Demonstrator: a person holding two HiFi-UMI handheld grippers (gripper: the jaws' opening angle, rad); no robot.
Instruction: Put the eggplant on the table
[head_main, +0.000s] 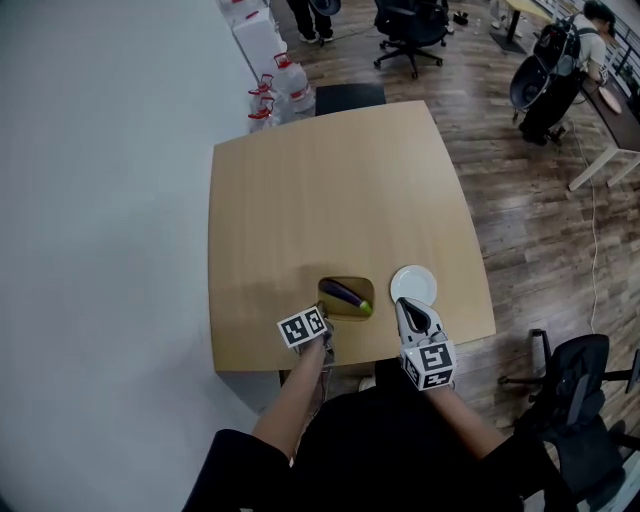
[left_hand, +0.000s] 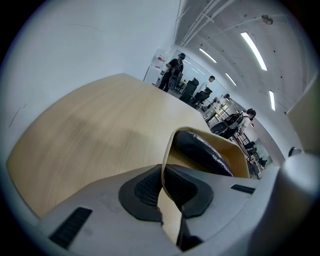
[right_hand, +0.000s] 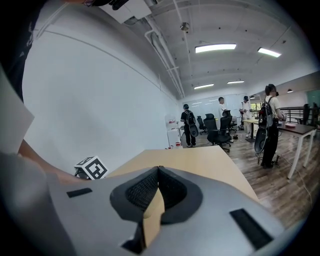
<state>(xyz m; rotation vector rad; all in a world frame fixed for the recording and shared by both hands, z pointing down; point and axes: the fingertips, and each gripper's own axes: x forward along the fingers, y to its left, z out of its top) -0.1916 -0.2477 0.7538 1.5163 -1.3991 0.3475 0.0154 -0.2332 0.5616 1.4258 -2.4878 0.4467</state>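
Observation:
A dark purple eggplant (head_main: 346, 295) with a green stem end lies in a tan bowl (head_main: 334, 309) near the front edge of the wooden table (head_main: 330, 190). My left gripper (head_main: 323, 316) is shut on the bowl's near rim. In the left gripper view the rim (left_hand: 168, 150) sits pinched between the pads, with the eggplant (left_hand: 204, 151) just beyond. My right gripper (head_main: 406, 304) hovers to the right, over the near edge of a white plate (head_main: 418, 281). Its jaws (right_hand: 159, 169) are shut with nothing between them.
Large water bottles (head_main: 282, 88) and a black seat (head_main: 349, 96) stand past the table's far edge. A white wall runs along the left. An office chair (head_main: 583, 388) is at the lower right, and people and chairs fill the room behind (right_hand: 222, 125).

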